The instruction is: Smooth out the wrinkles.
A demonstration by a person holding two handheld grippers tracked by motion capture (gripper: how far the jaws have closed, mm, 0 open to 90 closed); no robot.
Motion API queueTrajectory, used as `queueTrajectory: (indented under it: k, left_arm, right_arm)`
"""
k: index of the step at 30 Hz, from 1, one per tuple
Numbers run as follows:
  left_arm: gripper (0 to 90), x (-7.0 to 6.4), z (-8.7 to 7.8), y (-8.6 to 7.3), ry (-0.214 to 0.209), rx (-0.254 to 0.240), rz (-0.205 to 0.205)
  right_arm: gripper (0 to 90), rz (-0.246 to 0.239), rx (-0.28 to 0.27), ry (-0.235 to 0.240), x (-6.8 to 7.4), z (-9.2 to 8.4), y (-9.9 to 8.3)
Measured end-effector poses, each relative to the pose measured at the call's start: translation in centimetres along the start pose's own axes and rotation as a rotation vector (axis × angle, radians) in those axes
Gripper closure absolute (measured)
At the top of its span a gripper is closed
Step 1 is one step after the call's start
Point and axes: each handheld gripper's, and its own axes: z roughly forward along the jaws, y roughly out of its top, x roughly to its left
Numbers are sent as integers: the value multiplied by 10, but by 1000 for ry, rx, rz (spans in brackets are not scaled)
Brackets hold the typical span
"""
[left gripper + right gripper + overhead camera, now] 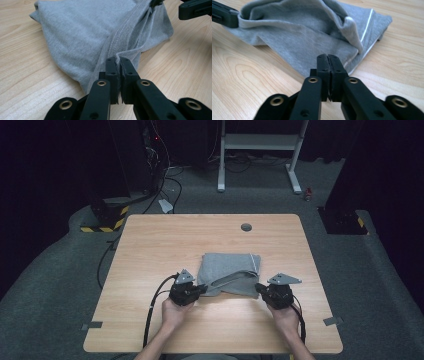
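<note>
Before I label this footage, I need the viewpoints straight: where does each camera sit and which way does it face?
High view: above the person's side, looking forward and down on the table; forearms, left tongs, right tongs.
Left gripper view: on the left tongs, shut on a seam of the grey cloth.
Right gripper view: on the right tongs, closed at the cloth's edge.
All share the cloth.

Matt grey knit cloth [231, 272], wood-grain table [150, 250]

Wooden table [150, 245], grey carpet floor [45, 285], white metal frame [260, 142], dark room
</note>
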Motion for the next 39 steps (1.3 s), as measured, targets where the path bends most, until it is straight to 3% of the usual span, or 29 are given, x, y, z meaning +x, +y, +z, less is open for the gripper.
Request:
queueTrajectory:
  k: [2, 3, 7, 9, 10, 11, 13, 18, 19, 22, 25, 27, 32, 33, 34, 35, 39]
  left_arm:
    - [858, 1, 2, -2, -1, 4, -8]
    - [858, 2, 4, -3, -1, 9, -8]
    - [858, 3, 5, -4, 0, 10, -16]
    - [858, 3, 5, -4, 2, 11, -16]
    - [858, 4, 5, -4, 0, 15, -16]
    - [858, 4, 5, -4, 4, 12, -22]
    - [858, 6, 5, -6, 1, 12, -32]
    - [859, 5, 1, -8, -7, 1, -38]
    - [859, 4, 0, -9, -12, 4, -39]
    - [859, 3, -1, -11, -16, 12, -29]
    - [859, -1, 5, -15, -14, 45, -20]
    - [859, -1, 14, -15, -6, 73, -22]
    - [860, 4, 26, -6, 6, 82, -38]
    - [861, 9, 35, 3, 18, 88, -52]
    - [860, 9, 35, 3, 18, 88, -52]
    - [860, 14, 44, 13, 19, 110, -62]
    - [858, 16, 45, 26, 33, 113, -45]
  right_arm:
    - [747, 25, -2, -1, -2, 2, 0]
    - [687, 69, -5, 2, -8, 7, 2]
    - [647, 111, 25, -5, -14, 18, 6]
    - [663, 123, 41, -4, -17, 25, 7]
    - [727, 130, 48, -1, -17, 27, 8]
    - [834, 117, 56, 19, -17, 29, 7]
    - [861, 93, 51, 28, -14, 27, 7]
    - [861, 42, 19, 24, -4, 11, 2]
    - [858, 7, 8, 22, 3, 2, -3]
    - [856, -24, 3, 43, 14, -8, -15]
    - [856, -60, 31, 55, 22, -7, -24]
    - [859, -86, 94, 54, 27, 5, -31]
    - [862, -78, 104, 20, 17, 22, -22]
    - [864, -68, 112, -10, 7, 31, -14]
    - [864, -68, 112, -10, 7, 31, -14]
    - [864, -35, 113, -26, -3, 38, -6]
    - [863, -21, 62, -49, -14, 32, 6]
